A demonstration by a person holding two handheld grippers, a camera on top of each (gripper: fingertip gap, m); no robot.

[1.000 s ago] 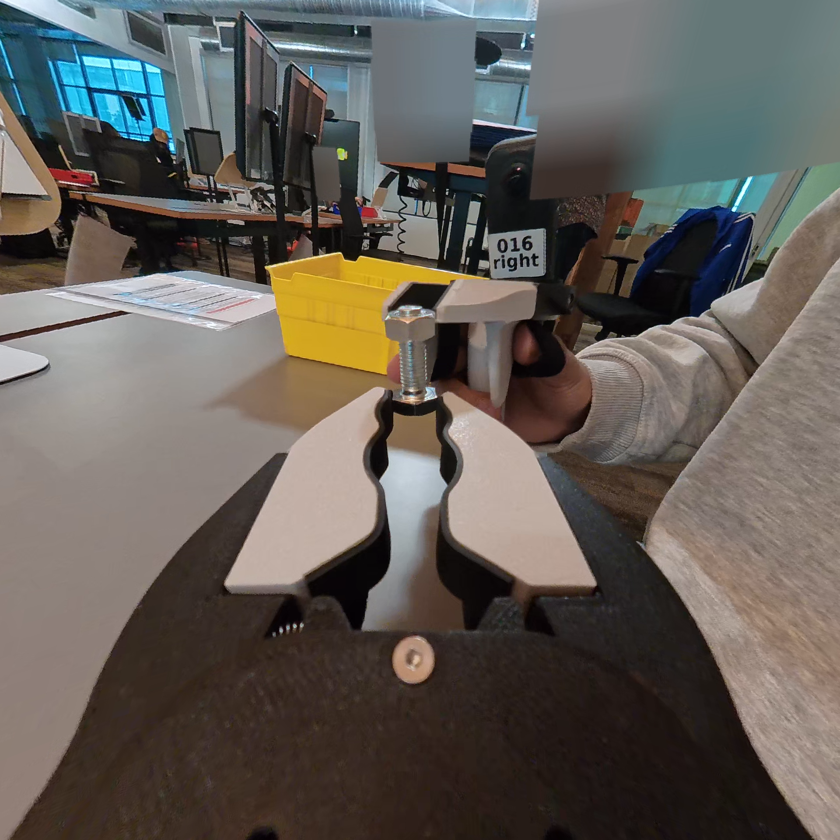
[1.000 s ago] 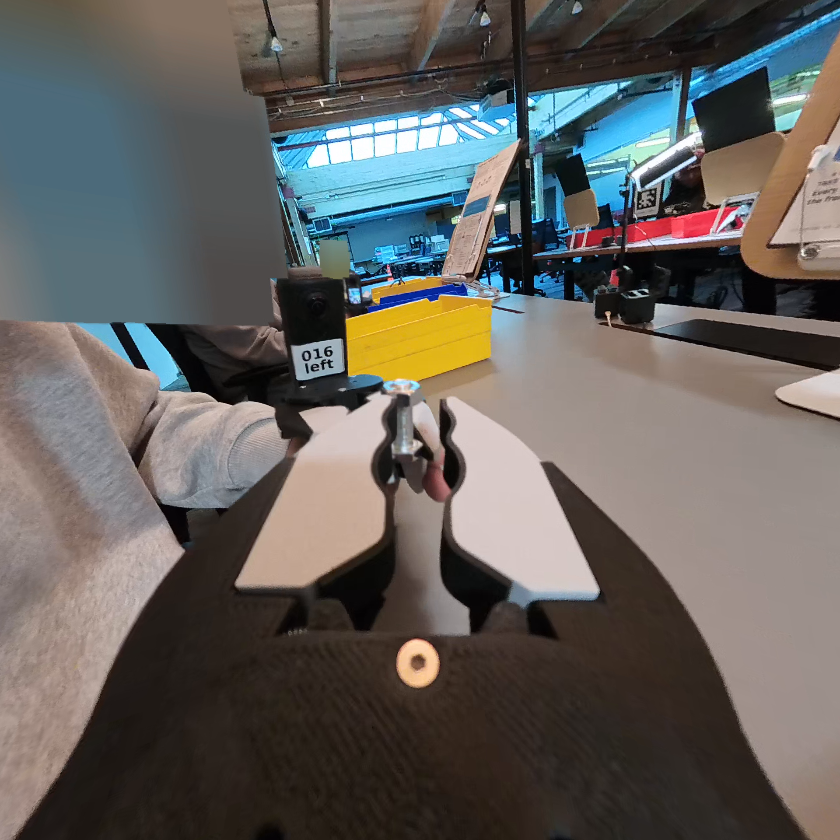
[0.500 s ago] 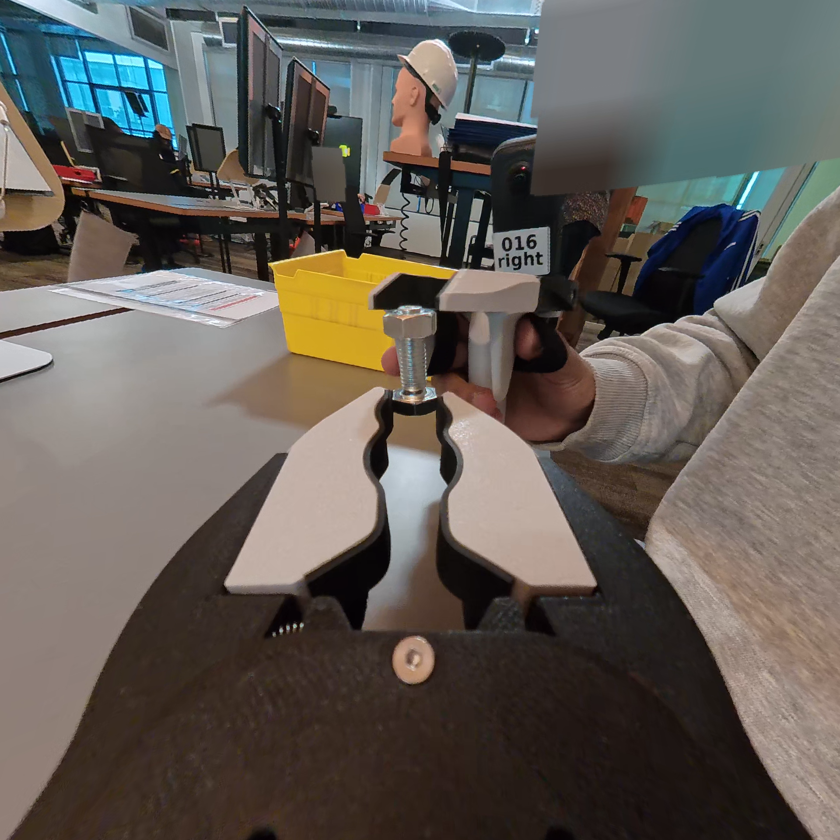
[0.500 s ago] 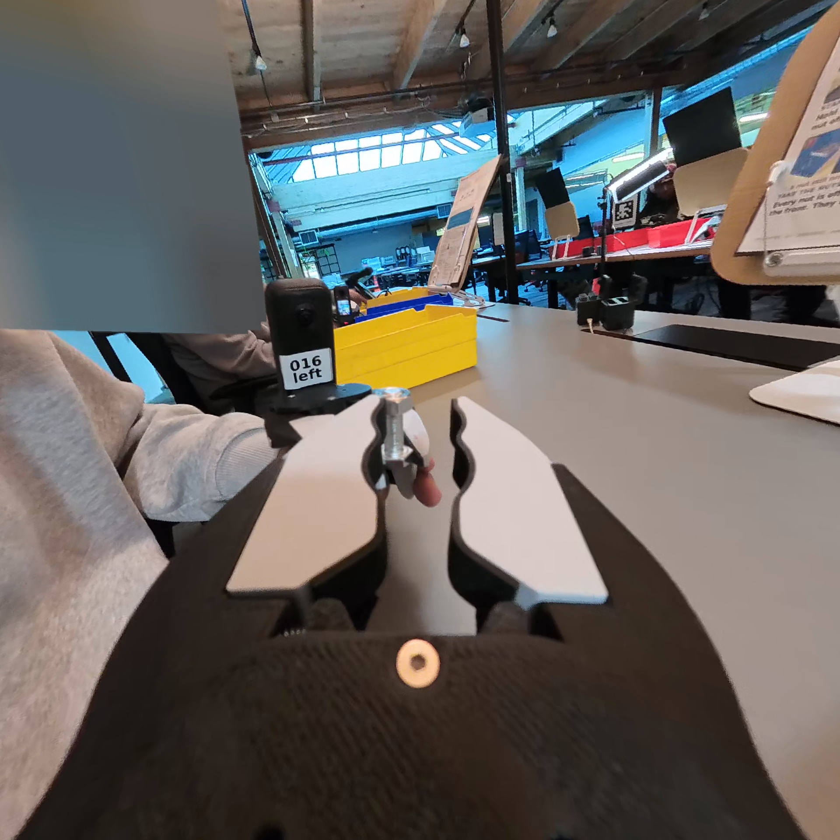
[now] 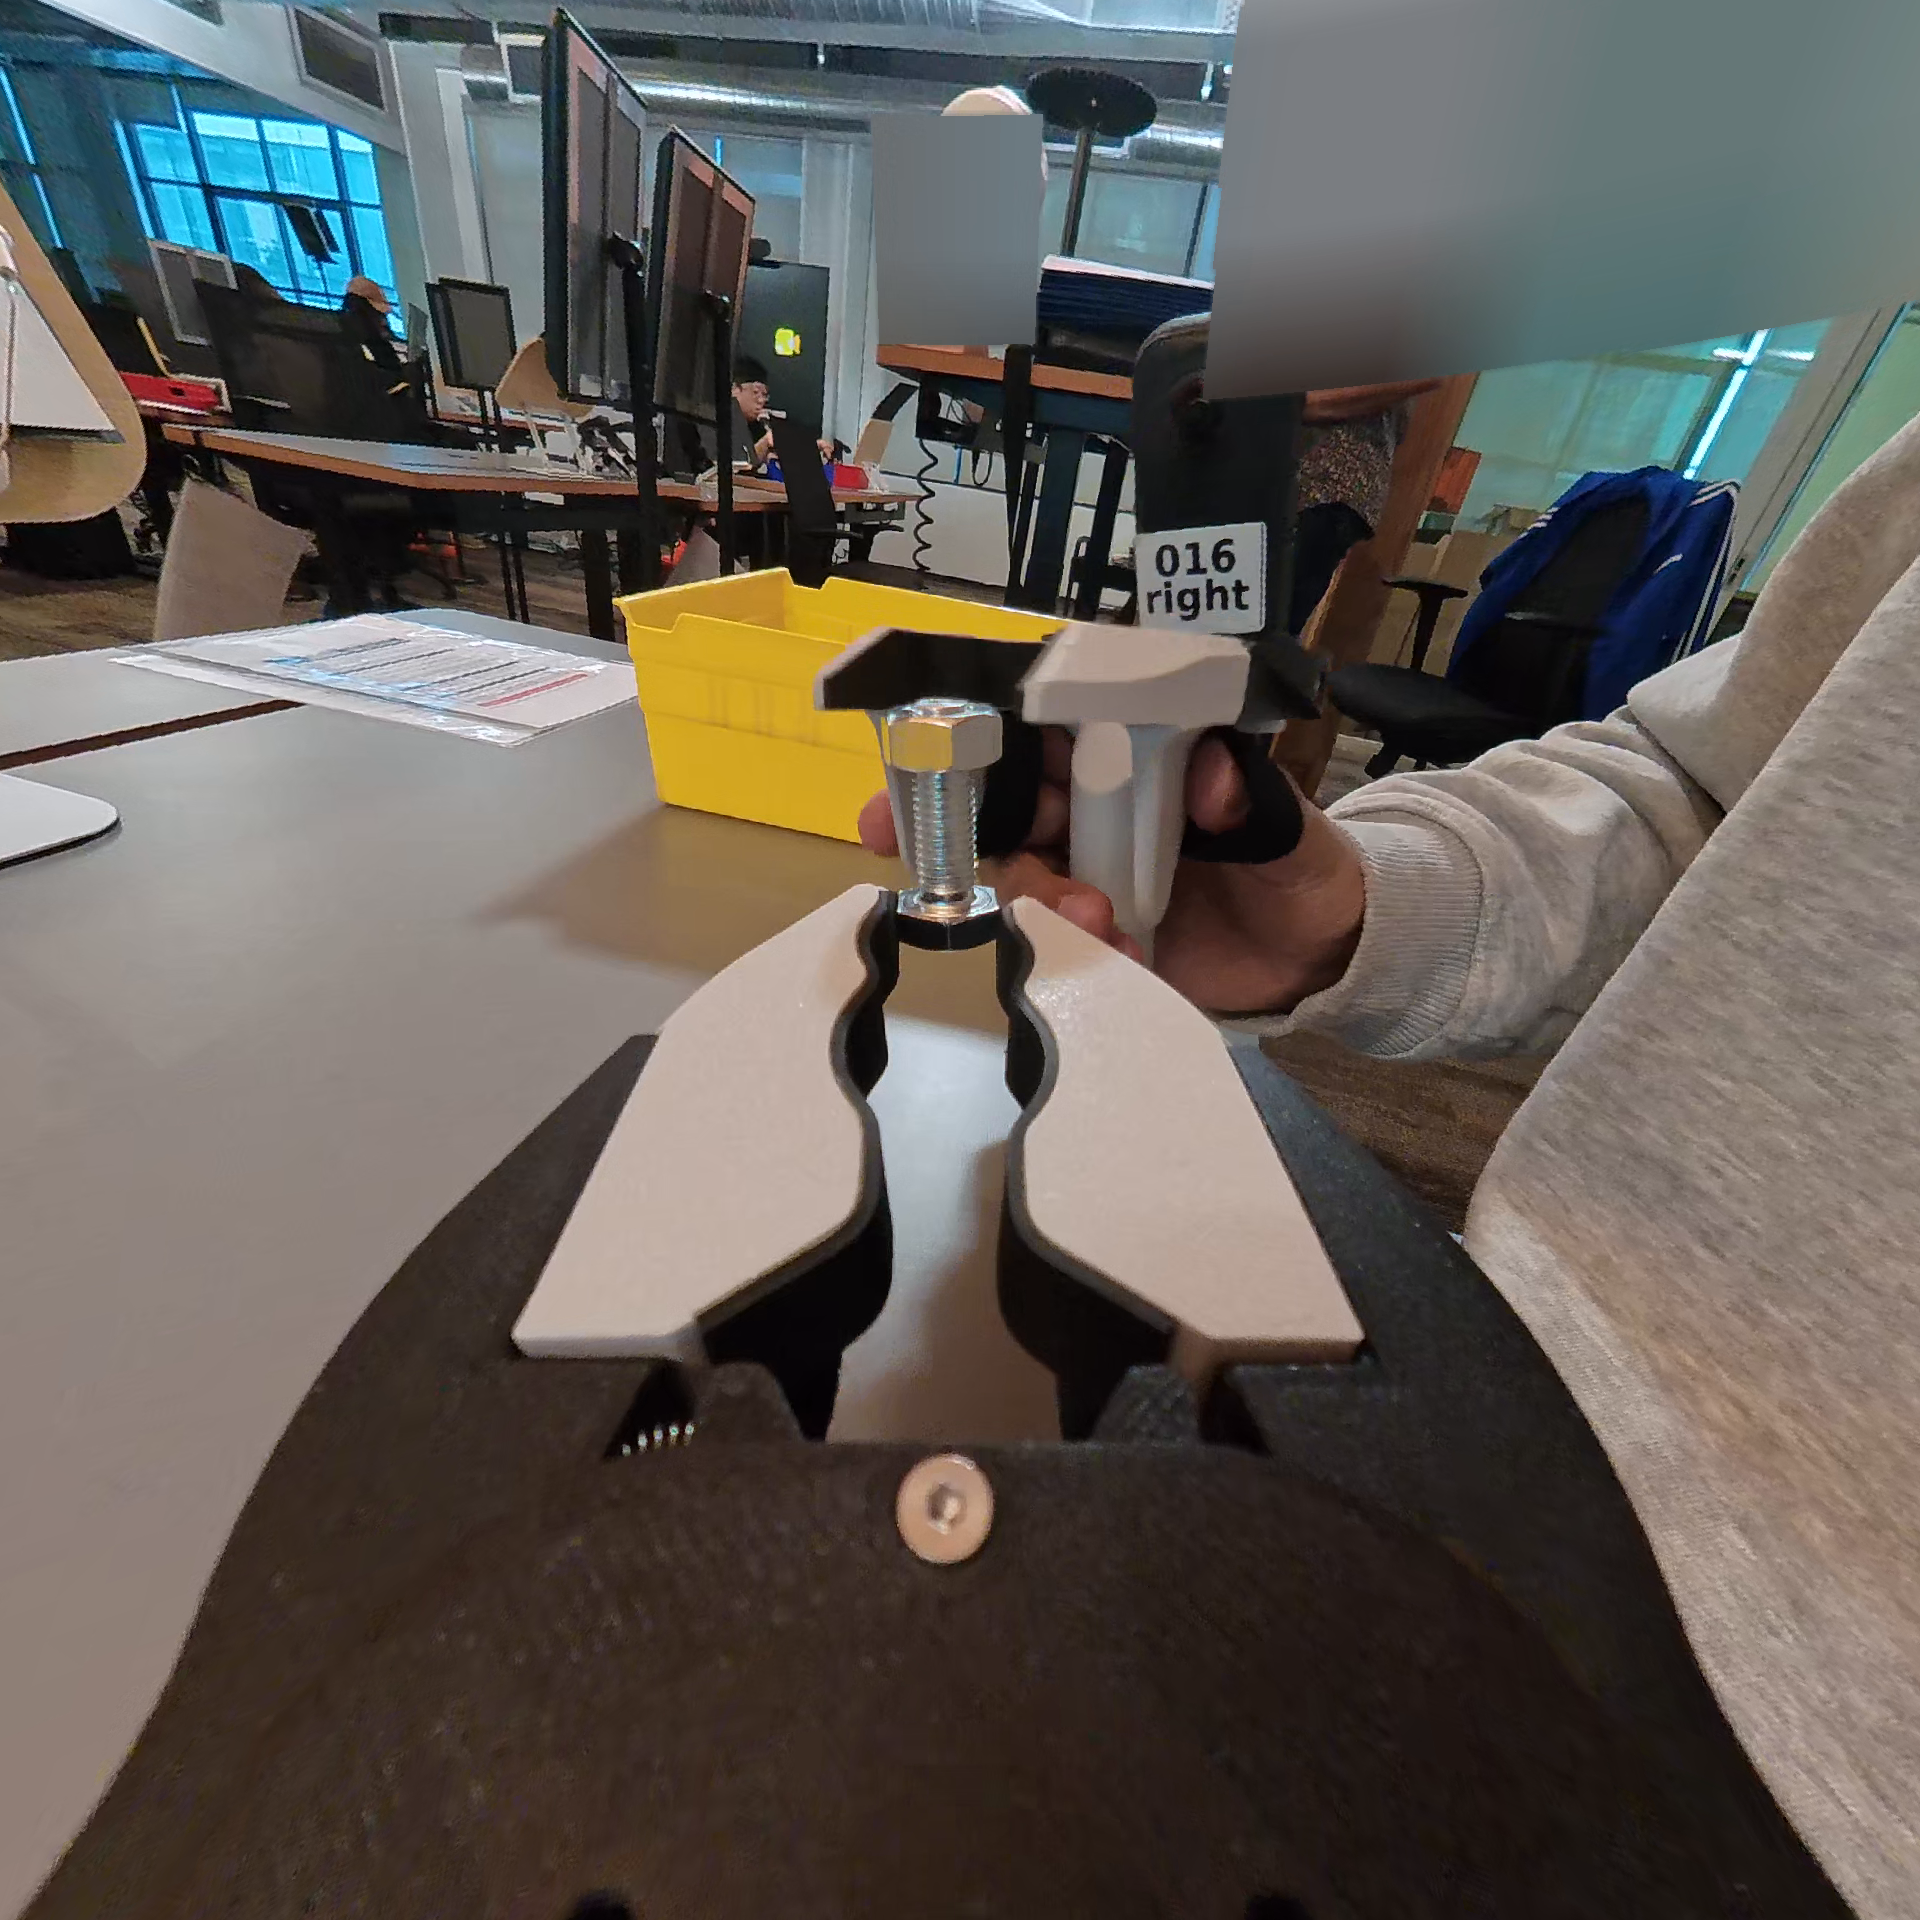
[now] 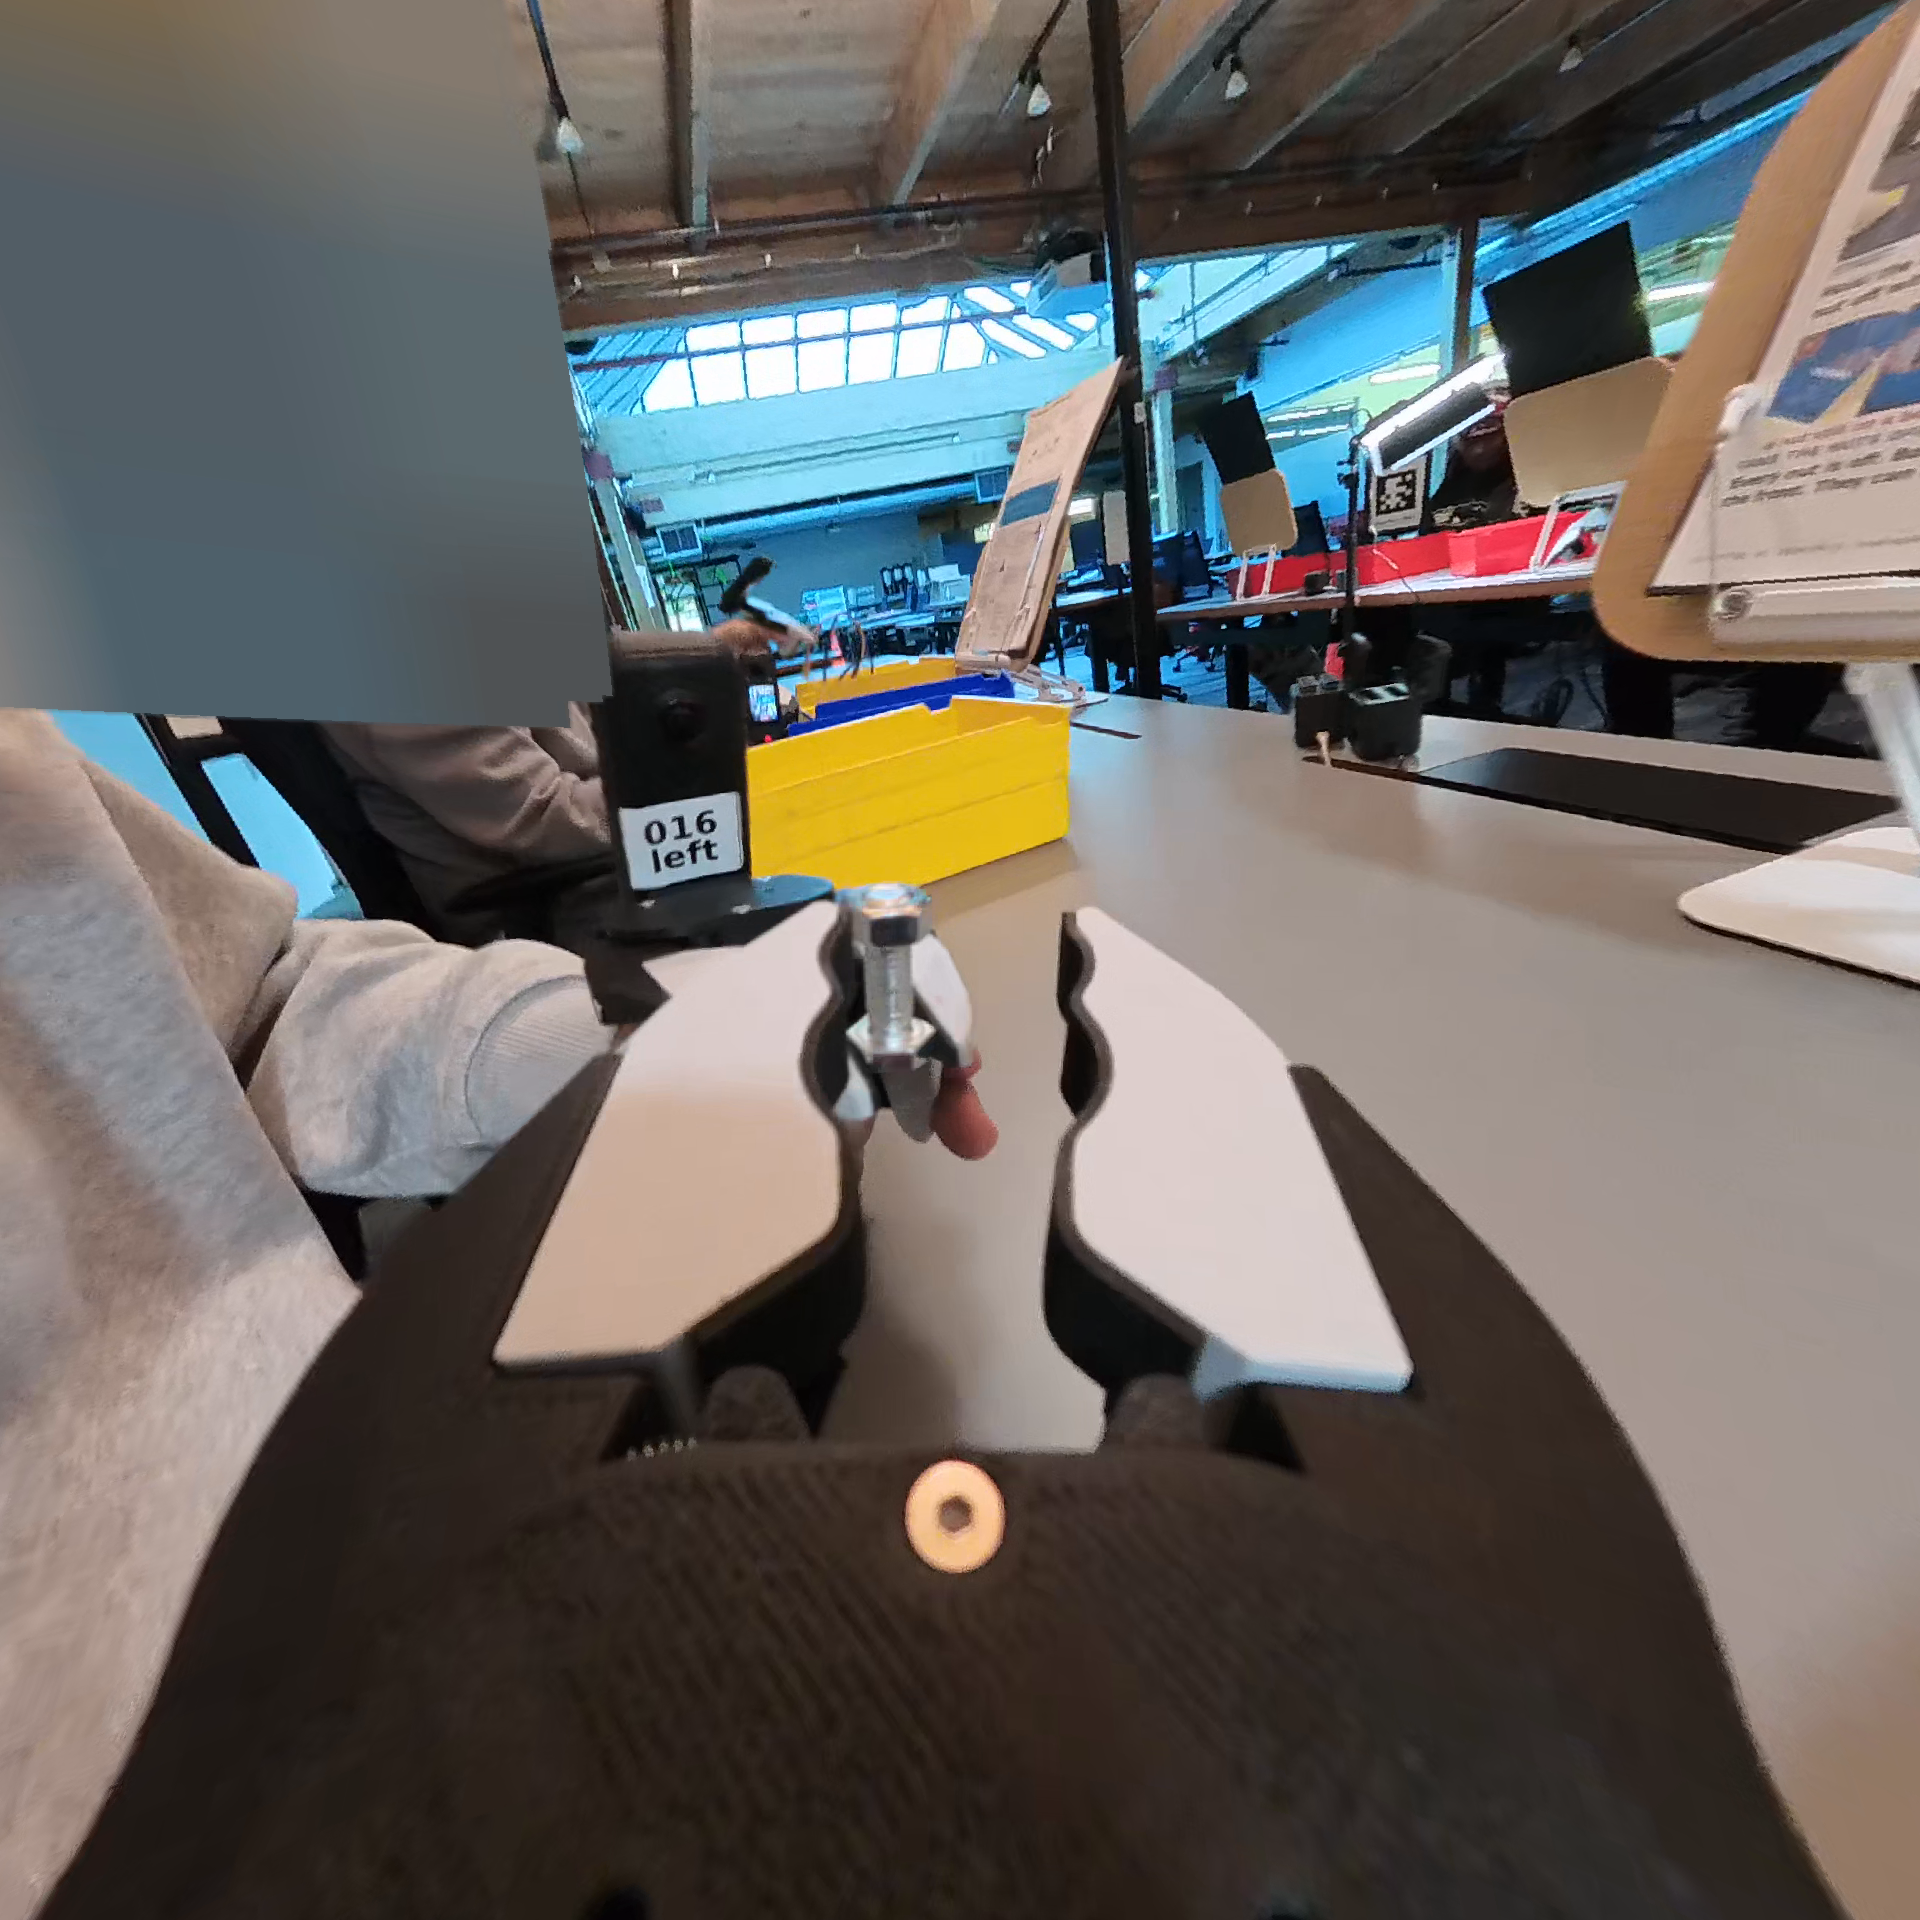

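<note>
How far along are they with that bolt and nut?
Done: the nut sits on the bottom tip of the bolt. In hand: the left gripper is shut on the nut; the right gripper is open by the bolt head. Left: nearly all the thread above the nut is bare.

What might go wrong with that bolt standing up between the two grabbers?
1. The left gripper grips only the nut at the lower end of the upright bolt; the bolt might tilt or slip out onto the table.
2. The right gripper hangs open right beside the bolt's head; a nudge might knock it askew.
</note>
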